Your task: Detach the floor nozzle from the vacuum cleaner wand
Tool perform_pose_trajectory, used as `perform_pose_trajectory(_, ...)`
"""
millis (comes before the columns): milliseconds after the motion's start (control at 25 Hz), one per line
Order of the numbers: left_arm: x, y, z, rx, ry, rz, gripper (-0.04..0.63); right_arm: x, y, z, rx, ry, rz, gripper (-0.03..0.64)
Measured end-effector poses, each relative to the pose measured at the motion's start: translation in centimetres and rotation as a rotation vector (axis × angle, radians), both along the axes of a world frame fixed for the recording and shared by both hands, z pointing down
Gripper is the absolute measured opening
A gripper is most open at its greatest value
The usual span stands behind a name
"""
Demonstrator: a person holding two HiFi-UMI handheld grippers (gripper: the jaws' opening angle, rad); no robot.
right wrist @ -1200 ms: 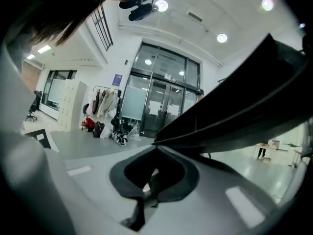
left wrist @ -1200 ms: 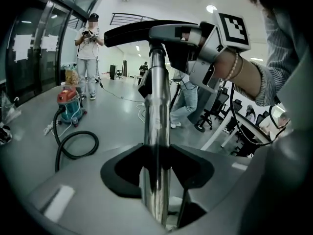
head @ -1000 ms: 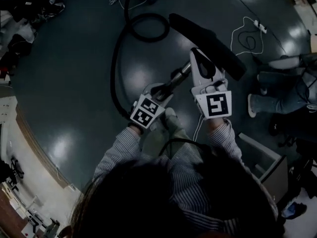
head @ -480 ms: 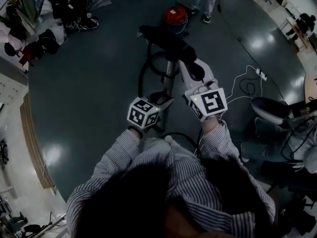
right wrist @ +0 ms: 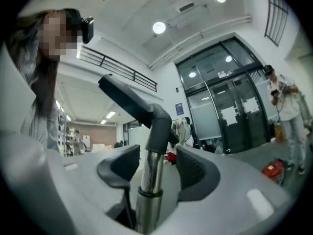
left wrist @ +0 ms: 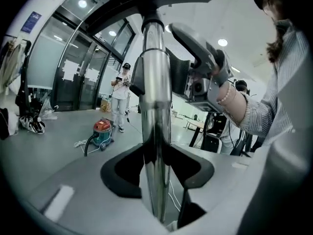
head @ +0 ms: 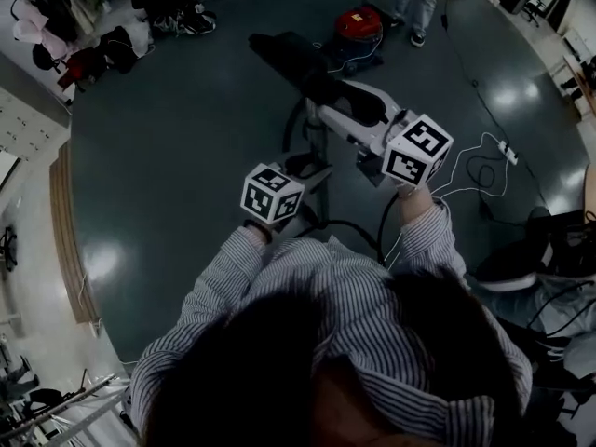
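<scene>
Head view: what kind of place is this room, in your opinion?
Probably a large shared lab or workshop hall, not a home. It has a wide, glossy dark floor, tall glass doors and a red canister vacuum standing out in the open.

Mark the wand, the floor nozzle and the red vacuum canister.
wand [left wrist: 155, 106]: left gripper view, middle of the chrome tube.
floor nozzle [right wrist: 124, 98]: right gripper view, its black head.
red vacuum canister [head: 359, 23]: head view, top of its body.
</scene>
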State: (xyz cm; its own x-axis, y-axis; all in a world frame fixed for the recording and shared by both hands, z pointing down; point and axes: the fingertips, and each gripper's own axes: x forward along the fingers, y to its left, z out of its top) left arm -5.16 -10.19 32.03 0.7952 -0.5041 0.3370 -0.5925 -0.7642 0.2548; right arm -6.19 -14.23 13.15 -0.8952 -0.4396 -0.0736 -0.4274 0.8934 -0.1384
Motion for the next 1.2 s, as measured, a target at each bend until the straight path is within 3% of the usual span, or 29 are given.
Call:
perform_pose_trajectory(200, 0.6, 1.8, 0.2, 0.067, -0.068, 0.065, 0.179, -0.6, 0.6, -2.9, -0.105, -0.170, -0.115, 0.225)
perform_pose_trajectory(360, 1.2, 3.4, 2.0, 0.074, -0.114, 0.109, 0.178, 0.0, 1.3, -2.2, -0.097, -0.132, -0.126, 0.195)
perform_pose_trajectory(600, 2.2, 4.3, 2.8, 0.041, -0.108, 0.159, 0.178, 0.5, 1.8, -1.1, -0.110, -0.099, -0.135, 0.175)
perform_pose_trajectory(880, 3.6, 4.8, 3.6, 0.016, -0.089, 0.194, 0.178, 0.2, 2.9, -0.1, 0.053, 0.129, -0.093, 0.173)
perform_pose_trajectory(1040, 3.6, 5.0, 3.5, 0.025, -0.079, 0.199, 0.176, 0.6, 3.2, -0.2, 0.027, 0.104, -0.105, 0.170)
perform_pose_trajectory(1200, 3.7, 5.1, 2.5, 0.055, -0.041, 0.212, 0.175, 1.4, 3.0, -1.2, -0.053, 0.000, -0.134, 0.169)
